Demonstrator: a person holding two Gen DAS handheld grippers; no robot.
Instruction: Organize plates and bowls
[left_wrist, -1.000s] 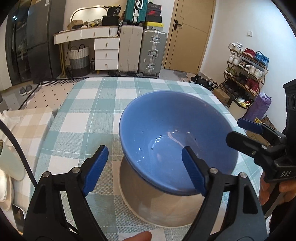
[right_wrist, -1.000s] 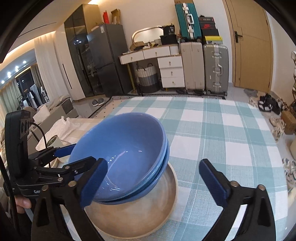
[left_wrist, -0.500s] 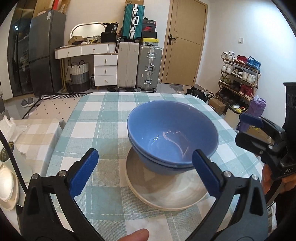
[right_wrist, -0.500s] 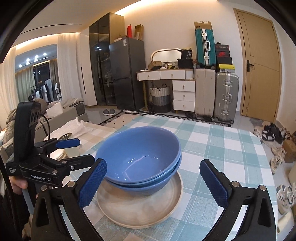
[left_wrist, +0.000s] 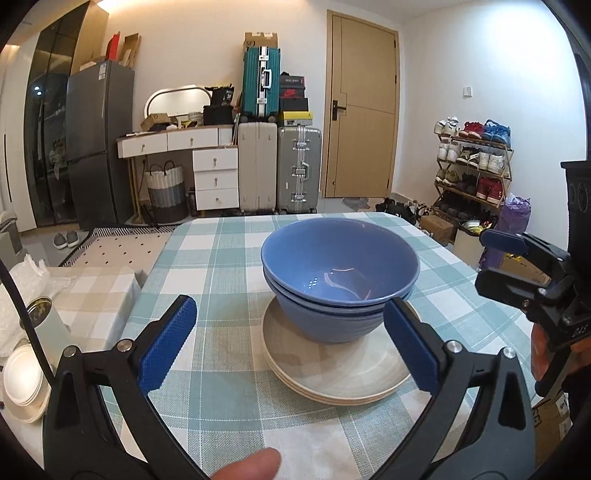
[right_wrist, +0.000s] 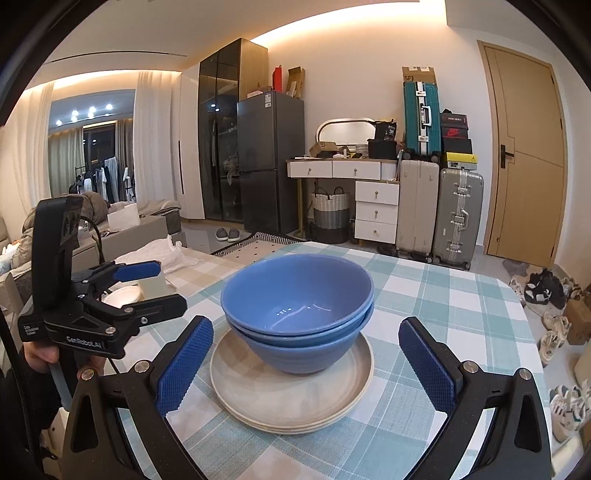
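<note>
Right now two blue bowls (left_wrist: 340, 284) sit nested one inside the other, upright, at the centre of both wrist views. They rest on a stack of beige plates (left_wrist: 347, 373), which lies on the table with the green-and-white checked cloth (left_wrist: 221, 266). The bowls stand toward the far side of the top plate, leaving its near rim bare.

The left gripper (left_wrist: 291, 345) fills the bottom of its own view, its blue-padded fingers (left_wrist: 166, 347) spread wide on either side of the plates. Nothing sits between the pads and neither touches the crockery. In the right wrist view the same gripper shows at the left edge, held in a hand (right_wrist: 44, 356).

The right gripper (right_wrist: 306, 363) is likewise wide apart in the lower part of its view, empty, with the stack just beyond its tips. It appears again at the right edge of the left wrist view.

At the lower left of the left wrist view, off the table's edge, lie some white dishes (left_wrist: 22, 380) beside a tin (left_wrist: 40, 310). Suitcases (left_wrist: 279, 168) and a wooden door (left_wrist: 360, 110) stand along the far wall.
</note>
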